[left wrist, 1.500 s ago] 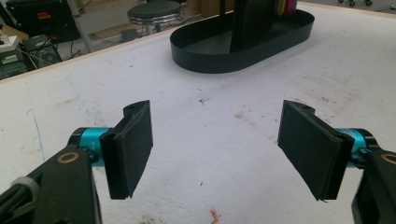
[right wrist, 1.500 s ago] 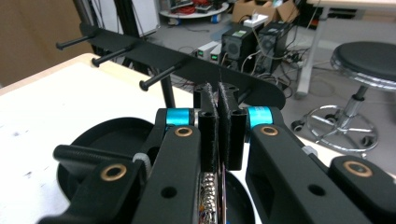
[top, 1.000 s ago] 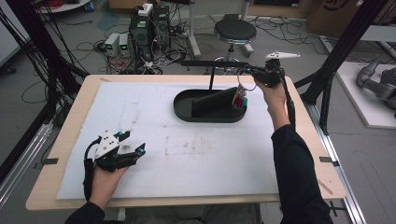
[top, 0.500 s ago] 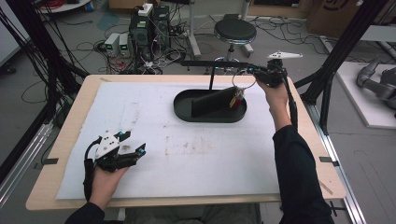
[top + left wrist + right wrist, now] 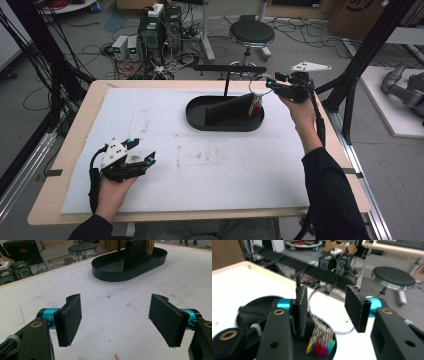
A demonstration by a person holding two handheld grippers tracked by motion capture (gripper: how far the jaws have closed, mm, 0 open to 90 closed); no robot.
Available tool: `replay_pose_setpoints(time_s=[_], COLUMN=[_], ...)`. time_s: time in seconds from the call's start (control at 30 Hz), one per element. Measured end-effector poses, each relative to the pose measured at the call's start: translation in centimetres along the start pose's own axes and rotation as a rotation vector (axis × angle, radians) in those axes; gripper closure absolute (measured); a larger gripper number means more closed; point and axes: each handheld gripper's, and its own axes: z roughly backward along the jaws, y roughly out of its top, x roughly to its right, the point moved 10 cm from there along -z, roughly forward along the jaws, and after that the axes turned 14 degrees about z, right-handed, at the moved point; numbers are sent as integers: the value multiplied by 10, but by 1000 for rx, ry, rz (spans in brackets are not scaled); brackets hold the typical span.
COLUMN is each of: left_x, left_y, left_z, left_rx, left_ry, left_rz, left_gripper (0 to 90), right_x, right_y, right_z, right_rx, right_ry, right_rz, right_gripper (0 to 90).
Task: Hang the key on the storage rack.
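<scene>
High view puts the right hand-held gripper (image 5: 270, 85) in the upper right of the frame, raised just beside the far right end of the black oval tray (image 5: 196, 116). Its jaws have just been opening and now stand apart, released. Right gripper view shows its 2 black pads (image 5: 354, 307) spread, with the wire ring (image 5: 312, 298) of a key bunch (image 5: 322, 340) showing in the gap between them; no pad presses on it. That bunch of silvery keys with coloured heads hangs below the ring over the tray's dark inside, in the lower middle of that view. In the high view the key bunch (image 5: 256, 104) sits at the tray's right end, beside an upright black stand (image 5: 225, 111) that rises from the tray. The left hand-held gripper (image 5: 145, 162) lies low in the lower left of the high view, resting on the white tabletop (image 5: 200, 165), well apart from the tray. Left gripper view shows its jaws wide apart with bare tabletop between them, released, and the tray in the upper middle of that frame. A round stool (image 5: 251, 34) stands on the floor past the tabletop's far edge.
</scene>
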Motion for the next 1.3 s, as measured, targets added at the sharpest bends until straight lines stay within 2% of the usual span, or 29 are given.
replay_pose_setpoints(time_s=[0.03,0.1,0.13,0.23,0.33,0.63,0.77,0.97,1.03,1.3], left_x=[0,1,1,2,3,5,6,7,7,8], left_y=[1,3,4,6,9,14,14,14,14,14], left_z=[0,-2,-2,-5,-8,-18,-22,-23,-23,-18], left_rx=[2,6,6,10,15,17,12,14,12,15], left_ry=[-1,-5,-7,-13,-18,-29,-29,-27,-28,-30], left_rz=[0,2,-2,-7,-3,-6,-7,-11,-10,-9], left_gripper=[265,265,265,265,265,262,259,257,257,257], right_x=[-3,-9,-11,-20,-26,-44,-53,-63,-65,-71], right_y=[-1,-4,-6,-9,-19,-57,-75,-108,-118,-136], right_z=[6,19,25,45,59,96,102,105,102,100], right_rx=[7,37,27,84,88,133,128,129,109,65], right_ry=[3,5,16,22,30,31,33,-10,-9,-16], right_rz=[-11,4,-7,-3,-7,-68,-79,-102,-105,-93], right_gripper=[503,501,483,484,477,407,378,354,351,332])
